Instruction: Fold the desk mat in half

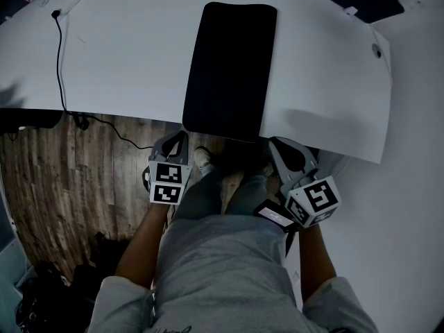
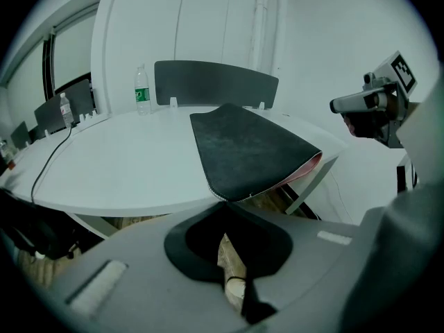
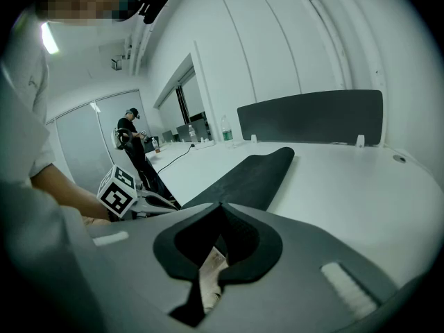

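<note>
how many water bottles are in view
2. One clear plastic water bottle with a green label stands at the table's far edge, left of the dark divider panel; a second clear bottle is further left, by the black cable. Others may be hidden.

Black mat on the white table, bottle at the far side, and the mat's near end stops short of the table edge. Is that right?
Not quite. The mat does lie on the table, with the bottle at the far side, but its near end hangs over the table edge rather than stopping short of it. The left gripper view shows this.
</note>
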Motion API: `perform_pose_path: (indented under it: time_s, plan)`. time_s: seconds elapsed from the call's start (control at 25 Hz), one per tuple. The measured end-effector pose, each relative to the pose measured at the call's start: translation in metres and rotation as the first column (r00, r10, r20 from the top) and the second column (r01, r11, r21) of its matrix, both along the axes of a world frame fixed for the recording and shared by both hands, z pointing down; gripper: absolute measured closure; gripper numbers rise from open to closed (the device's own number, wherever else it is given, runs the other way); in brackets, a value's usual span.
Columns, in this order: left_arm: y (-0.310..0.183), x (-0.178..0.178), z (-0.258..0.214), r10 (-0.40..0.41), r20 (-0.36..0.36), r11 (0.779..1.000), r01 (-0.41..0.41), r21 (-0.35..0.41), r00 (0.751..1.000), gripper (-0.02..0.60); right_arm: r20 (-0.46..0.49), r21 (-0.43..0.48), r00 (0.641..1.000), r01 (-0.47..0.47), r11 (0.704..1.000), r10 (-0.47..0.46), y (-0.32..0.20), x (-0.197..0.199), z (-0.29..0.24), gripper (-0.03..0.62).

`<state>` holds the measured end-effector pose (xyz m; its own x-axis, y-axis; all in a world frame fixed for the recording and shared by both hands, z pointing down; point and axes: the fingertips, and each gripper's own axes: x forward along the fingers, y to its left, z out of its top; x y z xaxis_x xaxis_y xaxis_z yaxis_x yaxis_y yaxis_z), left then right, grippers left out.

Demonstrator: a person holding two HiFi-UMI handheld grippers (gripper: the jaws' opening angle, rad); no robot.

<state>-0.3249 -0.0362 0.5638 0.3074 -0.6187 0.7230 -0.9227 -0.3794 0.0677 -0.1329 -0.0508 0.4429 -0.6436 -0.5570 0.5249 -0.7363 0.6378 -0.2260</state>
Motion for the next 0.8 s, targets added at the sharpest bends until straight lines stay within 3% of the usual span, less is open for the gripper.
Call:
perform_pose_path:
  time_s: [0.4, 0.8]
  plan:
    - [-0.002, -0.002, -0.042, -0.021, -0.055, 0.997, 0.025, 0.069, 0.998, 0.561, 0.009, 0.045, 1.0, 0.024, 0.999, -0.025, -0.007, -0.006, -0.018, 0.588]
    - [-0.007, 0.014, -0.105, -0.034, -0.096, 0.987, 0.049, 0.151, 0.995, 0.561, 0.029, 0.087, 0.993, 0.107, 0.99, -0.11, -0.012, -0.005, -0.044, 0.588]
